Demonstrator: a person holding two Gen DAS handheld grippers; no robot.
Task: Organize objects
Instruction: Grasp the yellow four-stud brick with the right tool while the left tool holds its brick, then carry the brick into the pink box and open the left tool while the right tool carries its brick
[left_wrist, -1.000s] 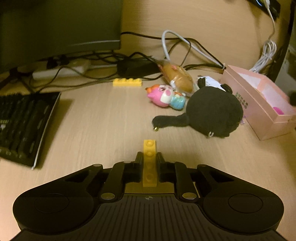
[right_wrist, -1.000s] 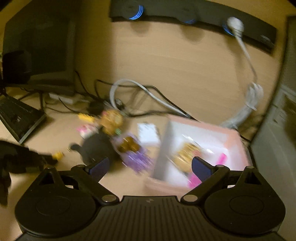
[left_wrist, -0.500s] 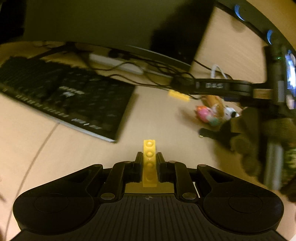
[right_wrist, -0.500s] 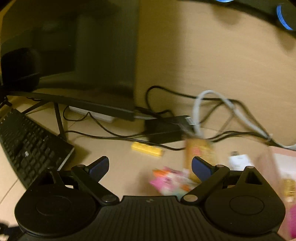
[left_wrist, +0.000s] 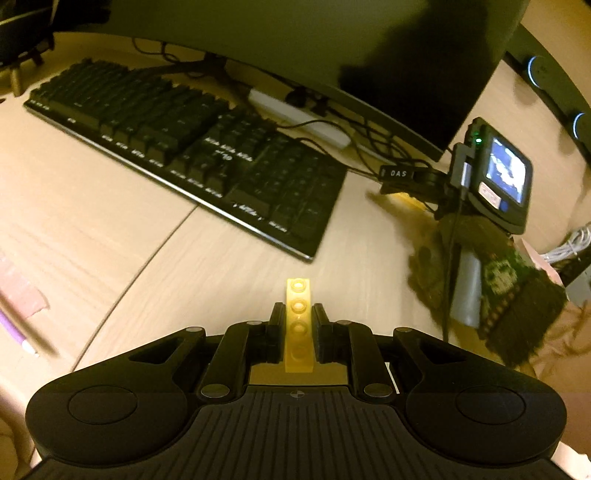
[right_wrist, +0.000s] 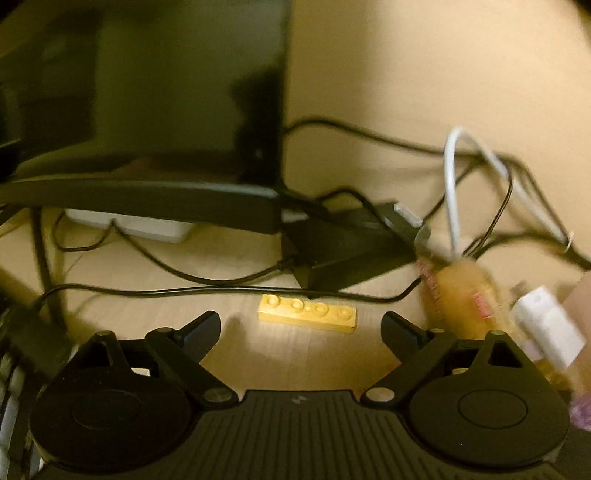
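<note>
**Two yellow bricks – one held, one on the counter**

Left gripper (left_wrist: 298, 325) clenched on a narrow yellow studded plastic brick (left_wrist: 298, 317), brick pointing forward over the pale wooden counter (left_wrist: 110, 229), short of the black keyboard (left_wrist: 192, 147).

Right gripper (right_wrist: 301, 325) spread wide, jaws just narrowing a little – nothing between the pads. A second yellow four-stud brick (right_wrist: 307, 314) lies flat on the counter just ahead, near a black power adapter (right_wrist: 347, 247) and black cables (right_wrist: 177, 288).

The white adapter (right_wrist: 550, 328) and snack packet (right_wrist: 461, 295) are motion-blurred; the keyboard (right_wrist: 11, 369) is cut off at the left edge.
</note>
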